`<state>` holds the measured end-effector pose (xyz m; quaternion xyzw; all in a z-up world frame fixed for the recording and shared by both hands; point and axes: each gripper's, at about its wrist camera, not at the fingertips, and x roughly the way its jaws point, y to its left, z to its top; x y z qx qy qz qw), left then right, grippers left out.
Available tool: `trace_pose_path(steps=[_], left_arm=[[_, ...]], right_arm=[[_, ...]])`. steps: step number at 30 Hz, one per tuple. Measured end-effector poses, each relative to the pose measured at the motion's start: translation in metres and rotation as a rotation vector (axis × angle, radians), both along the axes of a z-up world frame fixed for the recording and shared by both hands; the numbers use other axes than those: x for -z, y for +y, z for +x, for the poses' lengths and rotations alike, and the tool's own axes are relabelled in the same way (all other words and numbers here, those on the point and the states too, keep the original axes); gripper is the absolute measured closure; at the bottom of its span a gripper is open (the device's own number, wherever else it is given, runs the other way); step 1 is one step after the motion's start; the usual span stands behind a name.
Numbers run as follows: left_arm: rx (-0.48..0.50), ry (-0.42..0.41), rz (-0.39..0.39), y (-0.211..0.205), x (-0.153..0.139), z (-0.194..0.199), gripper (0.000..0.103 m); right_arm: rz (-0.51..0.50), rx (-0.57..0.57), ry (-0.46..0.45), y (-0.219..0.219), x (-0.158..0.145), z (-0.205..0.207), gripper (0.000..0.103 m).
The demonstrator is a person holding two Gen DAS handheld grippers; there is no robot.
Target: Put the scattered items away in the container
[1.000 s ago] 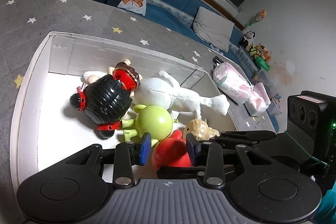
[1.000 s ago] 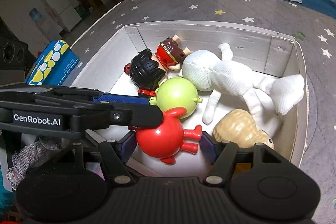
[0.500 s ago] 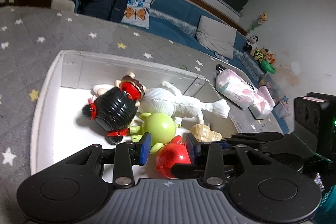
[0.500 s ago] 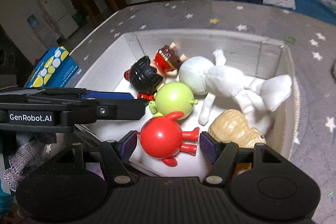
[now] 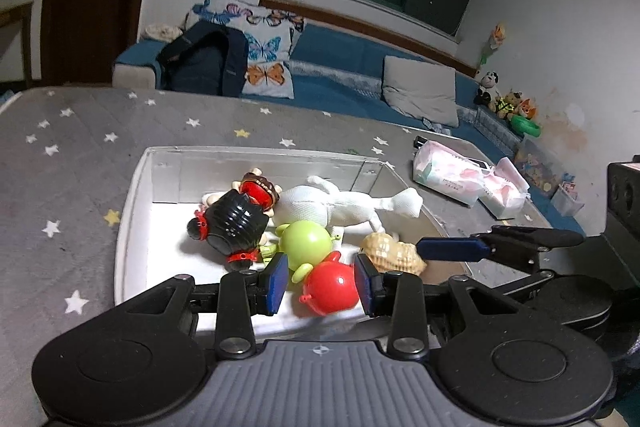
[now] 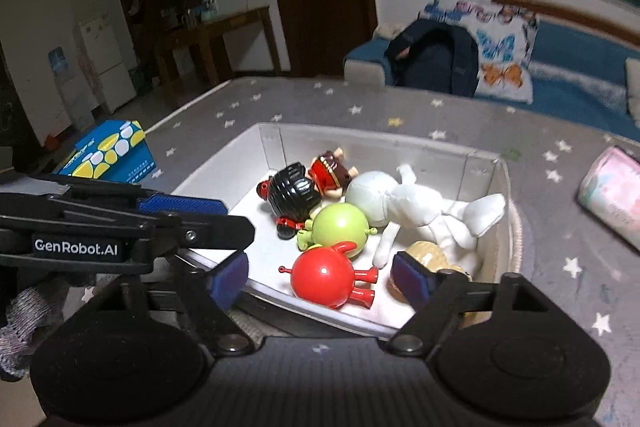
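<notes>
Two handheld grippers hover at the near edge of a white box (image 6: 486, 183) of toys. The right gripper (image 6: 320, 277) has its blue pads spread and its jaws are opening; the red round toy (image 6: 322, 277) shows between them but lies on the box floor, untouched by either pad. The left gripper (image 5: 322, 283) is also spread wide, gripping nothing, its pads framing the same red round toy (image 5: 330, 285) from its own view, where one finger of the right gripper (image 5: 452, 250) reaches in from the right over the box's right end.

Just beyond the red toy, deeper in the box, lies a green round toy (image 6: 340, 227). Behind that rest a black-haired doll (image 6: 294, 193) and a small red-and-brown figure (image 6: 328, 169), close together toward the box's far wall. A white plush figure (image 6: 404, 205) sprawls along the right side of the box, one limb over the right wall, and a tan peanut-shaped toy (image 6: 430, 253) lies in the near right corner, partly hidden by a pad.

The box stands on a grey star-patterned surface (image 6: 560, 267). Left of the box stands a blue and yellow carton (image 6: 108, 151); right of it lies a pink packet (image 6: 612, 195). Beyond the box, a dark backpack (image 5: 204, 61) leans against a butterfly cushion (image 5: 264, 51).
</notes>
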<state>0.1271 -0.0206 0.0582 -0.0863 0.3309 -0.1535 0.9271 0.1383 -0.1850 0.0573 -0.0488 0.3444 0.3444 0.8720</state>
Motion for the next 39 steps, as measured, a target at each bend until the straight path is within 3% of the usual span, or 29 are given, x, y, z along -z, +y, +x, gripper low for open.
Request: trace_pose_path(steps=[10, 14, 17, 26, 39], left_arm=[[-0.034, -0.001, 0.044, -0.009, 0.004, -0.04, 0.065], [-0.044, 0.018, 0.055, -0.009, 0.009, -0.052, 0.065], [-0.048, 0.032, 0.054, -0.007, 0.014, -0.057, 0.065], [-0.087, 0.071, 0.03, 0.0, 0.03, -0.068, 0.065], [-0.091, 0.076, 0.06, -0.009, 0.041, -0.082, 0.065]], right_arm=[[0.014, 0.067, -0.031, -0.014, 0.007, -0.04, 0.021], [0.021, 0.104, -0.029, -0.022, 0.016, -0.054, 0.01], [0.013, 0.126, -0.037, -0.024, 0.021, -0.063, 0.01], [-0.021, 0.169, -0.034, -0.025, 0.035, -0.076, 0.005], [-0.037, 0.225, -0.02, -0.025, 0.046, -0.086, 0.0]])
